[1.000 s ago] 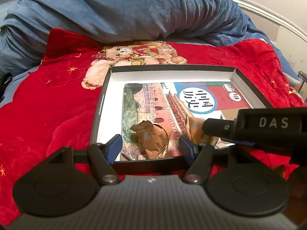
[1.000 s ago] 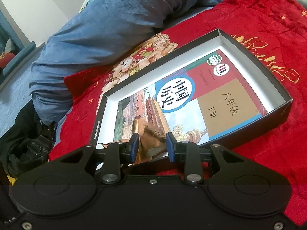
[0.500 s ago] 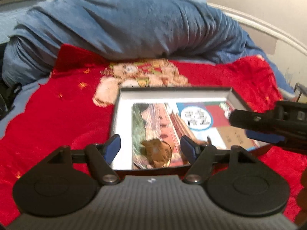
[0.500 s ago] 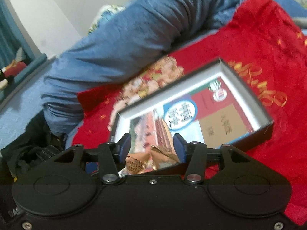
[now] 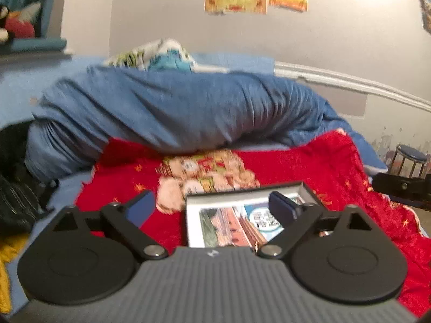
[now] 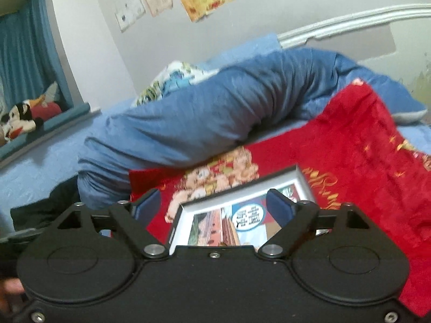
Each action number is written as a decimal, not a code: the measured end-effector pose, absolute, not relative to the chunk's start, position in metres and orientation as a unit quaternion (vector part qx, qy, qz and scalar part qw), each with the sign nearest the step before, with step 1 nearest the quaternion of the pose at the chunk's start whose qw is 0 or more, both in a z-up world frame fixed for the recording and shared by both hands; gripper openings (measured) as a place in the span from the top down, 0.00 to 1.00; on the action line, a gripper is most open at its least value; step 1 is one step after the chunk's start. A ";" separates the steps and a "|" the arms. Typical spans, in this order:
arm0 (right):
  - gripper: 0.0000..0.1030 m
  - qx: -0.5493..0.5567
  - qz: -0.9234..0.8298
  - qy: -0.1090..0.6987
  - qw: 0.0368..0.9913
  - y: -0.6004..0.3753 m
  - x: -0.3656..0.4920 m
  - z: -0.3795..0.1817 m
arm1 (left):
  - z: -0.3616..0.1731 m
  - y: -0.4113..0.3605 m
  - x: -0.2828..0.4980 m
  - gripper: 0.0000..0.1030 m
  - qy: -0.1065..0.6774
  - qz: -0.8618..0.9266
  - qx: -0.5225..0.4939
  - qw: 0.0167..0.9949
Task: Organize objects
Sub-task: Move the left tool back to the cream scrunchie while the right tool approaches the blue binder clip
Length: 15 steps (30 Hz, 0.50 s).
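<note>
A shallow black box with a white inside lies on the red blanket. A school textbook lies flat in it. My left gripper is open and empty, raised and pulled back from the box. My right gripper is open and empty too, also held back above the box's near edge. Its tip shows at the right edge of the left wrist view. The gold wrapped snacks are hidden behind the gripper bodies, except for a sliver.
A rolled blue duvet lies across the bed behind the blanket. A patterned pillow sits behind it. Dark bags lie at the left. A stool stands at the far right. Posters hang on the wall.
The right gripper opened and let go of a gold wrapped snack in the box. Both grippers then lifted and drew back, tilting up toward the wall. The snacks dropped out of sight.
</note>
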State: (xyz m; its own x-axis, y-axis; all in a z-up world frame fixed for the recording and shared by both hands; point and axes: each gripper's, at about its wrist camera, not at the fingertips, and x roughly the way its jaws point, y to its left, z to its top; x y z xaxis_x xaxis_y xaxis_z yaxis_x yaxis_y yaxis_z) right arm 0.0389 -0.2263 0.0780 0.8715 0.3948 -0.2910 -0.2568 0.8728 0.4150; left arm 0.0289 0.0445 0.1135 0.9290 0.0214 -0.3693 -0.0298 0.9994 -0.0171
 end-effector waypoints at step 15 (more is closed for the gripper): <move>0.02 0.188 0.120 0.222 0.949 -0.243 -0.026 0.053 | 0.090 0.064 -0.035 0.00 0.203 0.010 -0.029 0.979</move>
State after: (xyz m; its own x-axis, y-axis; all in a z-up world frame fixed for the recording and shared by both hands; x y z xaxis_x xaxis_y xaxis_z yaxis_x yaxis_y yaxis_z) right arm -0.0260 -0.2432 0.0535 0.8729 0.3106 -0.3763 -0.1441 0.9009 0.4093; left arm -0.0346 0.0639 0.0898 0.9175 0.0079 -0.3976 -0.0316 0.9981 -0.0530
